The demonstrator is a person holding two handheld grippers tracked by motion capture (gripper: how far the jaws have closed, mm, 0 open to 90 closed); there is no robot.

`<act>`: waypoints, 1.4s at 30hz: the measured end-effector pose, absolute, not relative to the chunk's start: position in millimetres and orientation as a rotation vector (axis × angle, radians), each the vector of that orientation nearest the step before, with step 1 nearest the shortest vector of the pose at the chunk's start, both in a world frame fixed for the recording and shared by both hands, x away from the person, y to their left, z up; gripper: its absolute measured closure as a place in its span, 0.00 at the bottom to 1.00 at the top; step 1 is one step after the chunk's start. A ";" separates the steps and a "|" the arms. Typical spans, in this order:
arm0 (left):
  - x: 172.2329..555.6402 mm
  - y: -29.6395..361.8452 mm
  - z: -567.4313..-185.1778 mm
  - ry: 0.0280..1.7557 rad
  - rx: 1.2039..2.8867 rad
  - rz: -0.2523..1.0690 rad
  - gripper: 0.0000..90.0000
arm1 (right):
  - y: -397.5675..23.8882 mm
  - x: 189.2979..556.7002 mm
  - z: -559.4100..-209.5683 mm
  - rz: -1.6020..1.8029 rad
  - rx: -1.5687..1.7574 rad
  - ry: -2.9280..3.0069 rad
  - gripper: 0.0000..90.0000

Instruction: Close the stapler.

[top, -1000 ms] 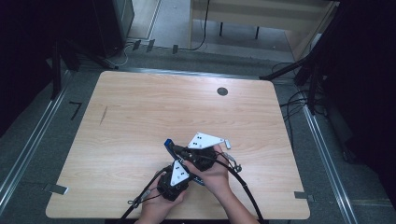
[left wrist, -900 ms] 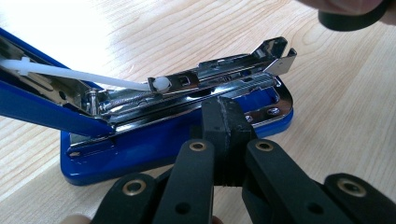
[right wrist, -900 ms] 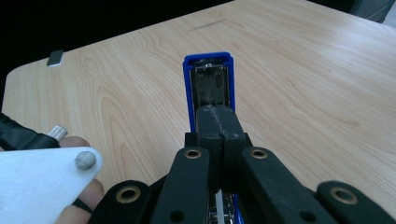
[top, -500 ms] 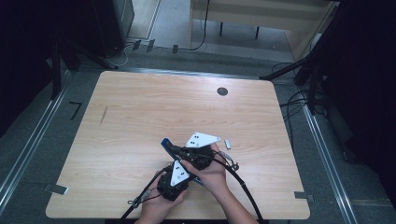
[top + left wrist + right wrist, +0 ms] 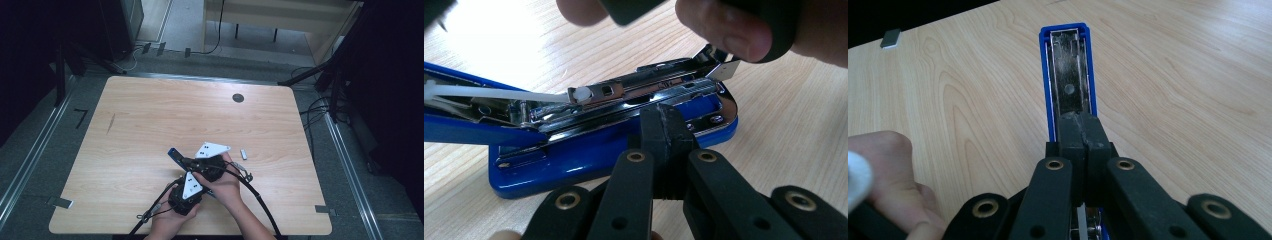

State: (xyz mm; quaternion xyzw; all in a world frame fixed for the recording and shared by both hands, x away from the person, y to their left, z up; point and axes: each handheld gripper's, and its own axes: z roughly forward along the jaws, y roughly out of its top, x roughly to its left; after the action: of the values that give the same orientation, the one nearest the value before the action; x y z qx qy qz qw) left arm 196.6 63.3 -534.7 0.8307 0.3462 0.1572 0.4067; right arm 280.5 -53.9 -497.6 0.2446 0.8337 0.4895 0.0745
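A blue stapler (image 5: pixel 614 145) lies open on the wooden table, its chrome magazine (image 5: pixel 649 85) and white pusher exposed. My left gripper (image 5: pixel 664 117) is shut, its tips against the side of the stapler's base. The stapler's lid (image 5: pixel 1068 65) stretches away flat with its metal inside facing up. My right gripper (image 5: pixel 1081 122) is shut, its tips over the lid's near end; whether it pinches anything is hidden. In the high view both grippers, left (image 5: pixel 196 174) and right (image 5: pixel 189 161), crowd the stapler (image 5: pixel 172 152) near the table's front.
A small grey staple block (image 5: pixel 244 154) lies just right of the hands, and shows as well in the right gripper view (image 5: pixel 890 38). A black round grommet (image 5: pixel 238 98) sits near the table's far edge. Cables trail off the front edge.
The right gripper and the stapler's blue end have drifted slightly to the left. The left gripper has kept still.
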 end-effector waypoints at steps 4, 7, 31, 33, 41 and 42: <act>196.6 63.3 -534.7 0.872 2.096 0.397 1.00 | -53.0 280.8 -498.0 1.469 0.739 2.501 1.00; 196.6 63.3 -534.7 0.872 2.096 0.397 1.00 | -51.9 280.5 -498.1 1.458 0.734 2.500 1.00; 196.2 63.3 -534.5 0.867 2.101 0.396 1.00 | -38.0 288.8 -509.1 1.313 0.787 2.602 1.00; 196.3 63.4 -534.6 0.867 2.100 0.395 1.00 | -37.8 288.6 -509.1 1.312 0.784 2.600 1.00; 196.6 63.6 -534.8 0.867 2.094 0.390 1.00 | -39.4 286.8 -506.0 1.320 0.776 2.579 0.98; 196.7 63.7 -534.8 0.866 2.094 0.390 1.00 | -41.2 286.1 -503.6 1.340 0.774 2.562 0.98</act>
State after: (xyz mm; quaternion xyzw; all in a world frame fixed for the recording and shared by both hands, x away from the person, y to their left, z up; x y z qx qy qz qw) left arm 196.7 63.7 -534.8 0.8312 0.3439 0.1546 0.4086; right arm 286.1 -41.2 -503.6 0.2578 0.8537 0.4465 0.0741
